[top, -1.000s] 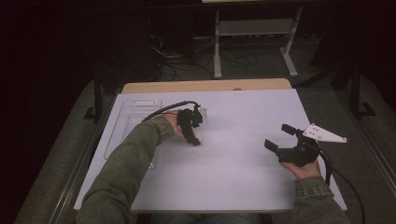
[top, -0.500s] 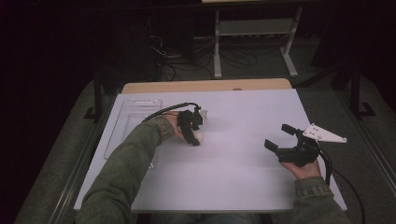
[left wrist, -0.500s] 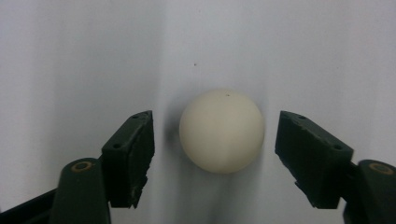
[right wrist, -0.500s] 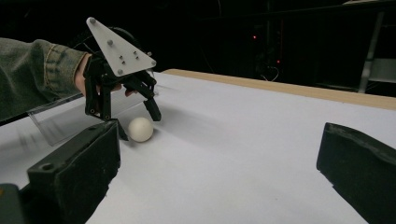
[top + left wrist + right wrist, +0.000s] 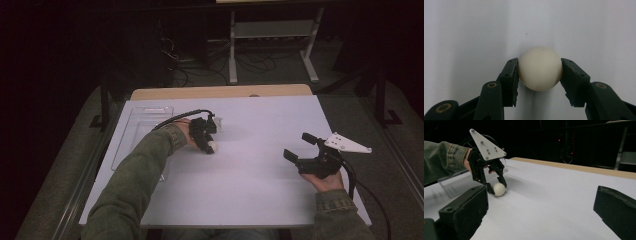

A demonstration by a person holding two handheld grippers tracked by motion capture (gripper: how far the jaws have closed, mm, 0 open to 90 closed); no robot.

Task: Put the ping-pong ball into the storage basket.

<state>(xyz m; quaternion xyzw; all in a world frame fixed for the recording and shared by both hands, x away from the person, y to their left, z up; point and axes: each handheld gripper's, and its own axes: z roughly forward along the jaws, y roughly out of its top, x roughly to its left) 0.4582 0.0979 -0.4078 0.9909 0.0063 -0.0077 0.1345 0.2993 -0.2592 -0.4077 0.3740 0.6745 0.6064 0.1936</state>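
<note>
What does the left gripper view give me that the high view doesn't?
Left gripper view alone: both pads pressed against the sides of the white ball, the jaws having just been closing on it. High view alone: the clear tray beside that hand, and the right hand-held gripper open, apart. Both: the left hand-held gripper, ball and white table.

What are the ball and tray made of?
Ball: likely plastic, cream, matte, smooth, like a ping-pong ball; no gloss or seam shows. Tray: clear plastic, probably acrylic; see-through walls with bright edges.
</note>
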